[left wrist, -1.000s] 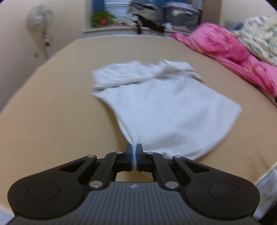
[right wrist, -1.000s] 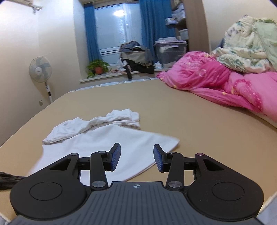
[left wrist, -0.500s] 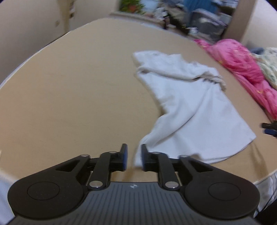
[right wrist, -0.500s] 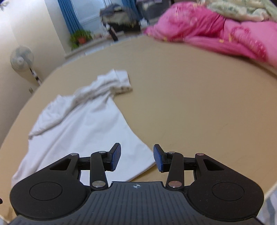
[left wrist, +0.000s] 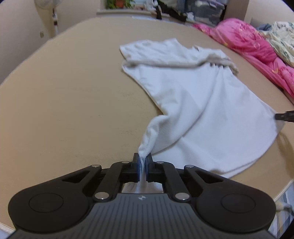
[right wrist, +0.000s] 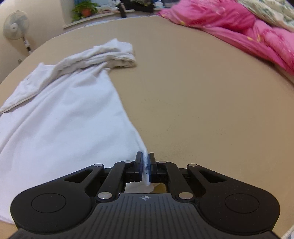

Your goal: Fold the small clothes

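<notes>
A white shirt [left wrist: 198,103] lies spread on the tan bed [left wrist: 69,103], its rumpled top end far from me. My left gripper [left wrist: 142,161] is shut on the shirt's near left hem corner, which rises bunched into the jaws. In the right wrist view the same shirt [right wrist: 60,117] lies to the left, and my right gripper [right wrist: 145,161] is shut on its near right hem corner. The right gripper's tip also shows at the right edge of the left wrist view [left wrist: 284,116].
A pink quilt [right wrist: 238,25] and a floral blanket [left wrist: 283,42] are piled along the bed's right side. A standing fan [right wrist: 15,25], a potted plant [right wrist: 84,9] and clutter stand beyond the far end. The bed's near edge [left wrist: 283,191] is at lower right.
Both grippers have closed on the shirt's hem corners: the left reopened half a second ago and now grips again, the right went from wide open to shut. Both cameras moved lower and closer.
</notes>
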Demonstrator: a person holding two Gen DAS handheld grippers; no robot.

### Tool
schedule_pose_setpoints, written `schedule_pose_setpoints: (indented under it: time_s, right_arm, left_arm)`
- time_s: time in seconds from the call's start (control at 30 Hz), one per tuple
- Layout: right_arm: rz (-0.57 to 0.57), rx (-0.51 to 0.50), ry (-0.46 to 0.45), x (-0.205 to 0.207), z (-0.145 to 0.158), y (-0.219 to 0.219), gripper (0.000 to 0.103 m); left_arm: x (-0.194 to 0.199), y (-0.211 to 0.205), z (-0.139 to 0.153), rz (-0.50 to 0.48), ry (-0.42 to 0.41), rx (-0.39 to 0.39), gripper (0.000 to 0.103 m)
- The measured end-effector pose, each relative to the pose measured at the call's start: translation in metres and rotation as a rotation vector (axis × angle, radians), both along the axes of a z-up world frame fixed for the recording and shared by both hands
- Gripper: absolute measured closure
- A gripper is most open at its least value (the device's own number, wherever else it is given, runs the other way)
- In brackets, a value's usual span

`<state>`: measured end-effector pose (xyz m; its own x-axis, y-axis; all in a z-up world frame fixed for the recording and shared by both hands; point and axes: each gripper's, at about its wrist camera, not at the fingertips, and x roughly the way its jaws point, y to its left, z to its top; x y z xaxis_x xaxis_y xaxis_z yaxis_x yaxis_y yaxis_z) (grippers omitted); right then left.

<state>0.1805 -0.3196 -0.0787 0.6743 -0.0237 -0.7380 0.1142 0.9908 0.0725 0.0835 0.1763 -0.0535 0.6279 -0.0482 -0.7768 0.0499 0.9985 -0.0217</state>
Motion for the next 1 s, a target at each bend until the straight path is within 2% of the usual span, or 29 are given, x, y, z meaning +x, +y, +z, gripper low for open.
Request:
schedule_pose_setpoints:
  time_s: [0.03, 0.13, 0.2, 0.27, 0.4, 0.5, 0.57, 0.6, 0.63, 0.67, 0.73, 0.8, 0.87, 0.93, 1.0]
  right_arm:
    - [0.002, 0.004, -0.036, -0.009, 0.013, -0.004, 0.099]
    - [-0.021, 0.085, -0.150, -0.043, 0.058, -0.018, 0.099]
    - [-0.025, 0.125, -0.189, -0.072, 0.078, -0.024, 0.100]
    - [-0.044, 0.154, -0.184, -0.110, 0.092, -0.031, 0.100]
    - [-0.064, 0.202, -0.111, -0.173, 0.092, -0.049, 0.100]
    - [-0.068, 0.175, 0.001, -0.201, 0.070, -0.051, 0.100]
    - [-0.039, 0.131, 0.119, -0.205, 0.047, -0.047, 0.099]
    - [-0.059, 0.074, 0.156, -0.204, 0.039, -0.043, 0.100]
    - [-0.113, -0.004, 0.149, -0.201, 0.036, -0.042, 0.098]
    - [-0.144, -0.038, 0.114, -0.197, 0.039, -0.043, 0.095]
    - [-0.153, -0.010, -0.001, -0.188, 0.054, -0.045, 0.095]
    - [-0.103, 0.046, -0.112, -0.176, 0.071, -0.041, 0.093]
    - [-0.023, 0.099, -0.193, -0.156, 0.086, -0.034, 0.073]
    - [0.058, 0.135, -0.256, -0.131, 0.095, -0.025, 0.069]
    - [0.095, 0.135, -0.285, -0.109, 0.098, -0.021, 0.069]
  left_arm:
    - [-0.004, 0.006, 0.008, 0.020, -0.026, -0.026, 0.098]
    - [-0.026, 0.033, 0.039, 0.076, -0.092, -0.171, 0.100]
    - [-0.045, 0.044, 0.057, 0.078, -0.116, -0.189, 0.100]
    - [-0.064, 0.052, 0.069, 0.075, -0.098, -0.198, 0.100]
    - [-0.102, 0.058, 0.074, 0.009, -0.005, -0.198, 0.100]
    - [-0.118, 0.052, 0.061, -0.044, 0.114, -0.159, 0.099]
    - [-0.118, 0.045, 0.054, -0.059, 0.166, -0.122, 0.098]
    - [-0.114, 0.044, 0.055, -0.063, 0.167, -0.121, 0.098]
    - [-0.110, 0.042, 0.058, -0.062, 0.151, -0.137, 0.094]
    - [-0.106, 0.041, 0.062, -0.058, 0.123, -0.147, 0.092]
    - [-0.098, 0.033, 0.073, -0.047, 0.039, -0.149, 0.091]
    - [-0.088, 0.020, 0.080, -0.036, -0.034, -0.136, 0.091]
    - [-0.080, 0.003, 0.086, -0.039, -0.111, -0.118, 0.091]
    - [-0.072, -0.024, 0.088, -0.077, -0.167, -0.098, 0.091]
    - [-0.052, -0.056, 0.089, -0.128, -0.181, -0.063, 0.091]
